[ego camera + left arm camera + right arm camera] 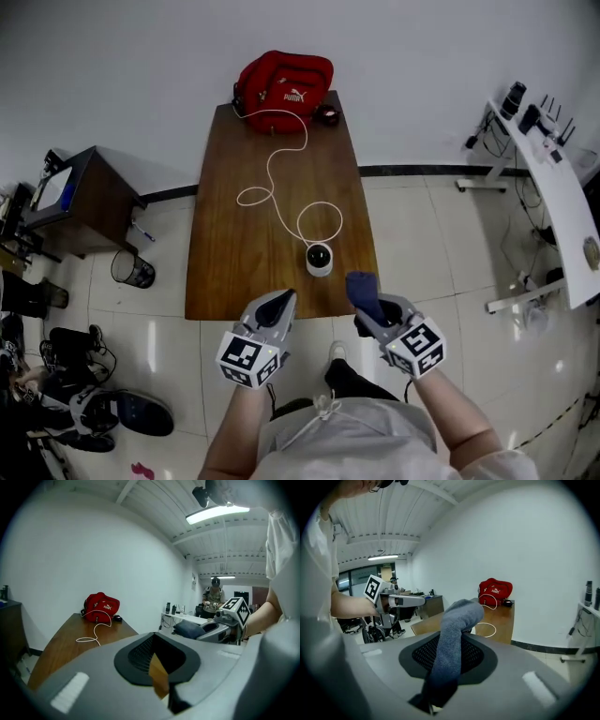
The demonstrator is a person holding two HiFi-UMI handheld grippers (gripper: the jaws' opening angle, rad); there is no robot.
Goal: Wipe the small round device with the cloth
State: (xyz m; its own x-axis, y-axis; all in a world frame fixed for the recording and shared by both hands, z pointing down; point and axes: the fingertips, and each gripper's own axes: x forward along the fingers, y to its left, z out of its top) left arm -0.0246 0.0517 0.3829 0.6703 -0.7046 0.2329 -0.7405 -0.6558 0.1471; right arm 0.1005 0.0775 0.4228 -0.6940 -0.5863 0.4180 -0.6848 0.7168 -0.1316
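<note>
The small round device (320, 260), white with a black top, stands near the front edge of the brown table (234, 253), its white cable (277, 164) trailing back toward the red bag. My right gripper (373, 310) is shut on a blue-grey cloth (364, 292) and hovers just off the table's front edge, right of the device. The cloth (452, 644) sticks up from its jaws in the right gripper view. My left gripper (274, 307) is shut with nothing in it, hanging over the front edge, left of the device.
A red bag (284, 82) lies at the table's far end beside a small dark object (327, 115). A dark cabinet (80, 199) and a mesh bin (133, 270) stand to the left, a white desk (562, 202) to the right. Shoes (131, 412) lie on the tiled floor.
</note>
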